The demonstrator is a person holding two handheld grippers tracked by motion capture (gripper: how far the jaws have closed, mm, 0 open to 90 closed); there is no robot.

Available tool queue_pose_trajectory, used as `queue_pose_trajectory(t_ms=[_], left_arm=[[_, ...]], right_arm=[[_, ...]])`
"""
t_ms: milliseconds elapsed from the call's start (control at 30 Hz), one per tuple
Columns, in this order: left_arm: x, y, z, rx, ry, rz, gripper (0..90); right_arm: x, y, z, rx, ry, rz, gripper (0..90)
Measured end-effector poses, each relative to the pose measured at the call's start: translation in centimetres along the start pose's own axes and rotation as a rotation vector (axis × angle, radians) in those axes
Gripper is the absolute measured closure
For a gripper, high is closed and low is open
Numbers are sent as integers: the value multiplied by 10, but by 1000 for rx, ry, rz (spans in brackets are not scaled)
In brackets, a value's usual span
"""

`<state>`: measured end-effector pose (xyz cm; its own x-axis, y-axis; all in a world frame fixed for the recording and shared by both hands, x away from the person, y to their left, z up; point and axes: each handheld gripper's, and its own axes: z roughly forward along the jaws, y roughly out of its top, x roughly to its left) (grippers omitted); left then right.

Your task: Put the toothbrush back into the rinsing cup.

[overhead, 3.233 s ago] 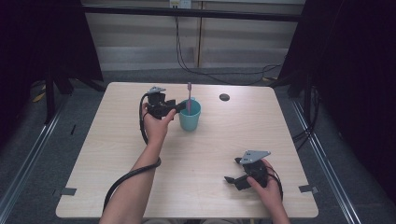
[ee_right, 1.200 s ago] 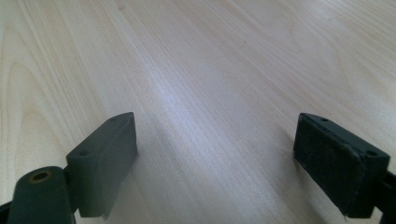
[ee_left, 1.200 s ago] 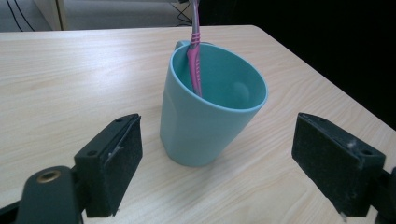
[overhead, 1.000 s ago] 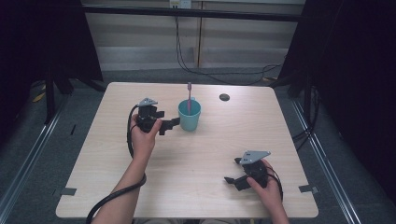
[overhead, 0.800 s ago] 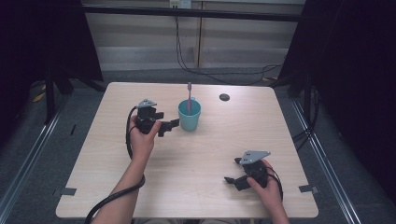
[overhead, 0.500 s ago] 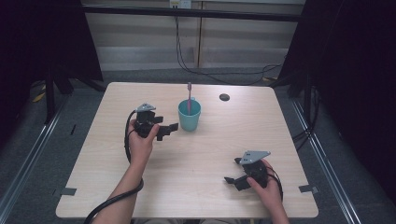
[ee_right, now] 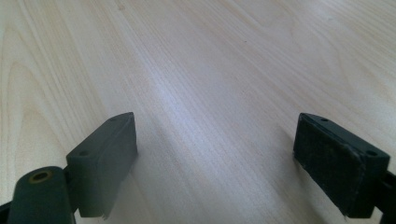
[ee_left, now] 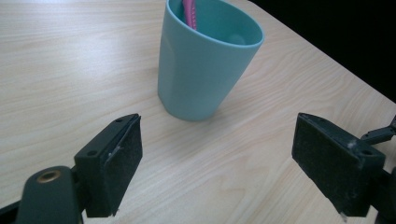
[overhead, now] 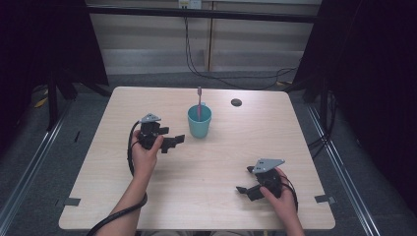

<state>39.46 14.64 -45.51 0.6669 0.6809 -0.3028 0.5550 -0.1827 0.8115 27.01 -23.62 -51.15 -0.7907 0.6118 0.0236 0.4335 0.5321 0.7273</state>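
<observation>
A cup stood upright on the table behind its middle, with a stick-like thing leaning inside it. The left gripper sat just left of the cup, jaws toward it. The right gripper lay well apart, near the front right corner. A small disc lay behind and right of the cup.

overhead forward-down, two close table views

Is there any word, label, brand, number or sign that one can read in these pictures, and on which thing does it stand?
None can be read.
The teal cup: plain, no print on the side that shows.
The pink toothbrush in it: too small to tell.
The small white and yellow label at the top edge of the high view: blurred, unreadable.
</observation>
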Motion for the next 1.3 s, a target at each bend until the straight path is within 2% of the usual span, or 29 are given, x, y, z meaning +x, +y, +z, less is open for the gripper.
queue_pose_trajectory(t_ms=[733, 867, 1300], left_arm=[[7, -22, -9, 27, 8, 9, 163], [8, -26, -11, 38, 11, 20, 163], [8, -41, -15, 56, 12, 30, 164]], right_arm=[[0, 0, 0, 0, 1, -2, 132], [0, 0, 0, 0, 2, -1, 132], [0, 0, 0, 0, 2, -1, 132]])
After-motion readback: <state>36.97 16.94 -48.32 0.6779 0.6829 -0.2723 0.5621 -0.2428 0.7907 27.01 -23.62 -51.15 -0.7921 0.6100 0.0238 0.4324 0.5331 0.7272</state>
